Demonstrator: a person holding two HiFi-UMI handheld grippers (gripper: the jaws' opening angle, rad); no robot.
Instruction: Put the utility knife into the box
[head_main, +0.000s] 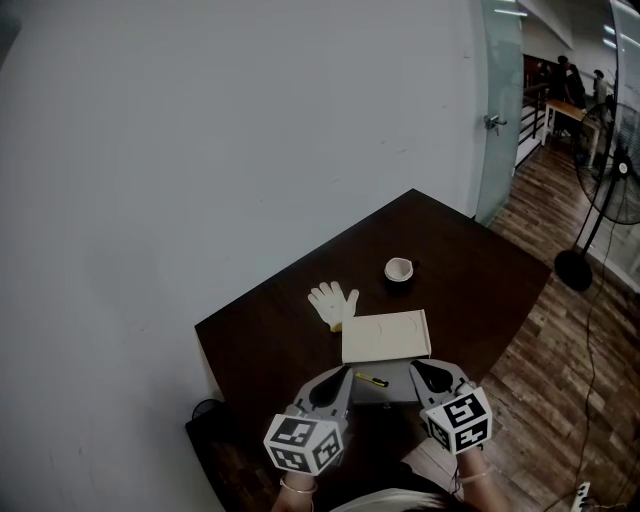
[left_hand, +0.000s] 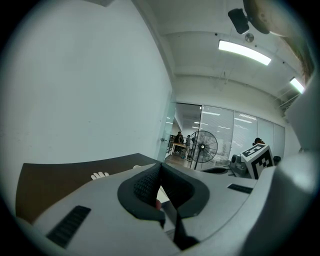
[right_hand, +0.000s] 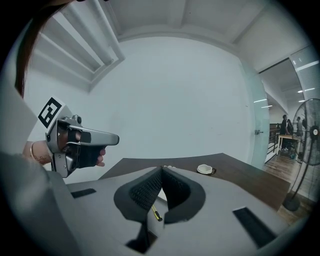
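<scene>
The grey left gripper (head_main: 343, 372) (left_hand: 160, 167), with its marker cube, is held low over the near edge of the dark brown wooden table (head_main: 470, 270); its ribbed black pads are pressed together with nothing between them. Further back on the table a white knitted work glove (head_main: 333, 303) is laid flat, touching the corner of the flat beige cardboard box (head_main: 386, 336). The slim yellow and black utility knife (head_main: 372, 379) (right_hand: 156, 214) is seen between the two grippers, lying on a grey surface (head_main: 395, 390) just in front of the box; whether that surface belongs to the box cannot be told. Behind the box, apart from it, a small round white cup (head_main: 398, 268) is set. The grey right gripper (head_main: 417, 366) (right_hand: 161, 170) is likewise closed on nothing. At the far right a black standing fan (head_main: 620, 170) is placed on the wooden floor (head_main: 560, 370).
</scene>
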